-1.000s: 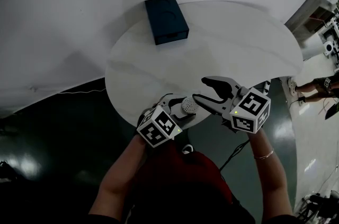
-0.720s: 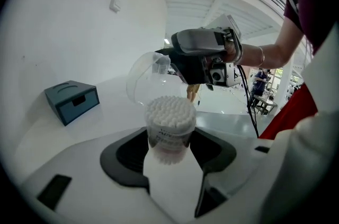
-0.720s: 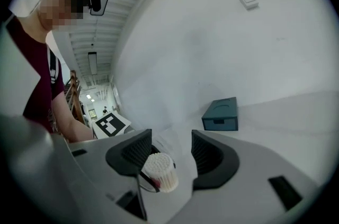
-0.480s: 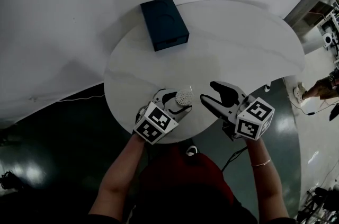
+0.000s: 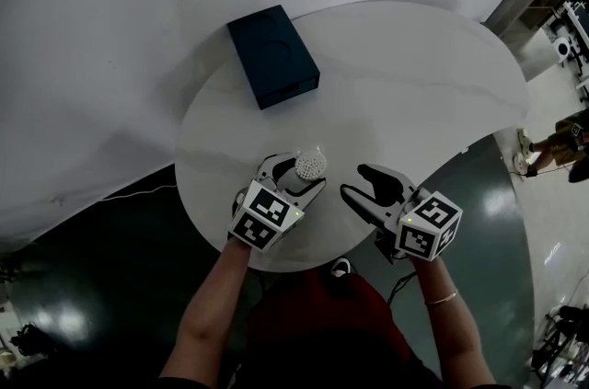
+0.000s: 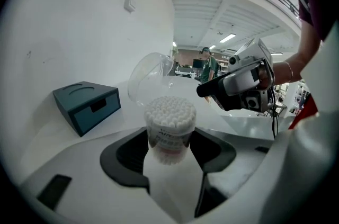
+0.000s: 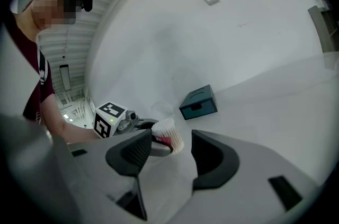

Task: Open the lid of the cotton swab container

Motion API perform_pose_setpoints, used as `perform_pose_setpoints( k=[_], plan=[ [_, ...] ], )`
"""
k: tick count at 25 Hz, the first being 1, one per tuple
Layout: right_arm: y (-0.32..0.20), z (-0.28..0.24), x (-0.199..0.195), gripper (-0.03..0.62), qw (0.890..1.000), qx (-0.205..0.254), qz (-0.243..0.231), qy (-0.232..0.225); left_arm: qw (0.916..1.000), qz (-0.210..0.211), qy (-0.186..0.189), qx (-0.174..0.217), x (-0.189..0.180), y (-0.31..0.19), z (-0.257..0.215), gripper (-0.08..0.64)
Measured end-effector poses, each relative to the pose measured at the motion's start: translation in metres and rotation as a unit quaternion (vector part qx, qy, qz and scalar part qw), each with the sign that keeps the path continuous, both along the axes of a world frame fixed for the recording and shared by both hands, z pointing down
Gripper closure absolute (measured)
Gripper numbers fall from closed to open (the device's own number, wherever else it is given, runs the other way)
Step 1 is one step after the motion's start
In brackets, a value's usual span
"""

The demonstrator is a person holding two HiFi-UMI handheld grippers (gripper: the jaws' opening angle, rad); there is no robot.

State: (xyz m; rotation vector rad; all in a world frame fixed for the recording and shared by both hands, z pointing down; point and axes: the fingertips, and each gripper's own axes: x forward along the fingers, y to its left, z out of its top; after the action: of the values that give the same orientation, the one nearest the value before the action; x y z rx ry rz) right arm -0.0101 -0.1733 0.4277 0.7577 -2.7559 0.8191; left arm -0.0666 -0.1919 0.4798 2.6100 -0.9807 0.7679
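Observation:
My left gripper is shut on the cotton swab container, a small clear tub packed with white swabs. In the left gripper view the tub stands upright between the black pads. Its clear lid is flipped back behind it, so the swab tips are bare. To its right, my right gripper is open and holds nothing, a short gap away from the tub. The right gripper view looks between its jaws at the tub, which lies to the left.
A dark blue box with a small drawer sits at the back left of the round white table. Both grippers hover over the table's near edge. Dark floor lies beyond the edge, and a white wall rises behind.
My left gripper has carried the container a little left and farther onto the table. The right gripper has shifted slightly left and stays open.

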Motion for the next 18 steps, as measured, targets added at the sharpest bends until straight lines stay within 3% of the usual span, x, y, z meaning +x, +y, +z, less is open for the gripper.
perform_pose_setpoints(
  k=[8, 18],
  plan=[
    [-0.003, 0.014, -0.009, 0.347, 1.0, -0.018, 0.012, 0.002, 1.0, -0.005, 0.004, 0.002, -0.01, -0.031, 0.007, 0.301],
    [-0.008, 0.022, -0.008, 0.347, 0.999, -0.026, 0.022, 0.01, 0.9998, 0.002, -0.018, 0.004, -0.012, -0.05, 0.021, 0.301]
  ],
)
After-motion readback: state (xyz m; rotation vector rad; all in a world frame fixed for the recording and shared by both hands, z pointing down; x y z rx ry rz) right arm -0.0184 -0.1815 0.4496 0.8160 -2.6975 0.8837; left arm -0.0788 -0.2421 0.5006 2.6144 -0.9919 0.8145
